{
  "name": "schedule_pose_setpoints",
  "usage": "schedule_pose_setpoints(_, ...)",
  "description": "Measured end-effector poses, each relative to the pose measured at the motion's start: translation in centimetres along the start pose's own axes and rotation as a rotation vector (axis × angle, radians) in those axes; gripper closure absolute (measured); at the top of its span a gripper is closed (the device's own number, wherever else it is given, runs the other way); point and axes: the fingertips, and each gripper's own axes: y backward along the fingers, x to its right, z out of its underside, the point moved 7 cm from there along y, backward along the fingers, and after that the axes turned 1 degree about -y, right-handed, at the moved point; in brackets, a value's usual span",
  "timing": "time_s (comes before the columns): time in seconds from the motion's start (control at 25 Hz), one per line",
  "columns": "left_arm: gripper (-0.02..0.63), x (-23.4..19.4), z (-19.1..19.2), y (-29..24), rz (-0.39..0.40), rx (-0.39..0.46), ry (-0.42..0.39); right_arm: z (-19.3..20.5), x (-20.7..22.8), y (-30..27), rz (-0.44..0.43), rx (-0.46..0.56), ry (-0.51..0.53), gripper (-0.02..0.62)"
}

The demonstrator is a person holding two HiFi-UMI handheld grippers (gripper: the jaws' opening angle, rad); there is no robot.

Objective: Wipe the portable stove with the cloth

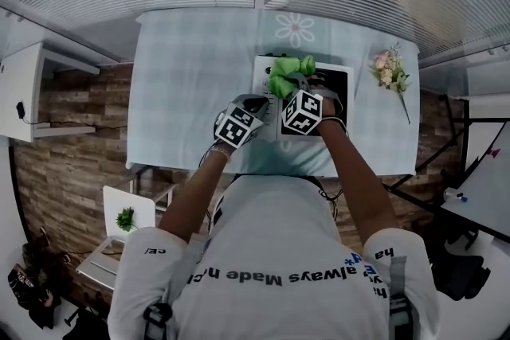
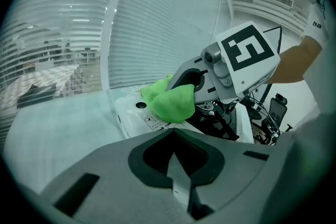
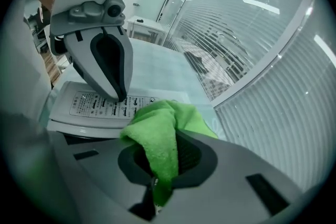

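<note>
The left gripper [image 3: 119, 95], clenched on nothing, is at the 9 o'clock edge of the stove [image 1: 339, 87]. The right gripper [image 1: 293, 84] grasps the green cloth [image 1: 283, 72] over the stove's 11 o'clock corner.

The bright green microfibre cloth [image 3: 160, 136] is bunched and pinched between the closed jaws of the right gripper [image 2: 189, 86], with loose folds spilling past their tips. The white portable stove [image 1: 265, 80], with its printed control panel and black burner top, lies flat just below and ahead of those jaws. The cloth hangs over its panel end.
</note>
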Motion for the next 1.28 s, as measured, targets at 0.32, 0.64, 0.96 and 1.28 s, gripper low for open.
schedule_pose_setpoints(0.32,0.595,0.0,-0.1,0.0,0.001,-0.002,-0.013,0.5,-1.4,1.1,-0.067,-0.012,-0.050,0.569)
schedule_pose_setpoints(0.64,0.595,0.1,-0.1,-0.1,-0.003,-0.005,-0.021,1.0,-4.0,3.0,-0.205,-0.021,-0.111,0.569)
schedule_pose_setpoints(0.96,0.595,0.1,-0.2,-0.1,-0.006,-0.013,-0.036,0.9,-6.3,4.4,-0.326,-0.057,-0.118,0.569)
schedule_pose_setpoints(1.28,0.595,0.2,-0.3,-0.3,0.002,-0.016,-0.034,-1.9,-5.0,9.1,-0.173,0.082,-0.137,0.569)
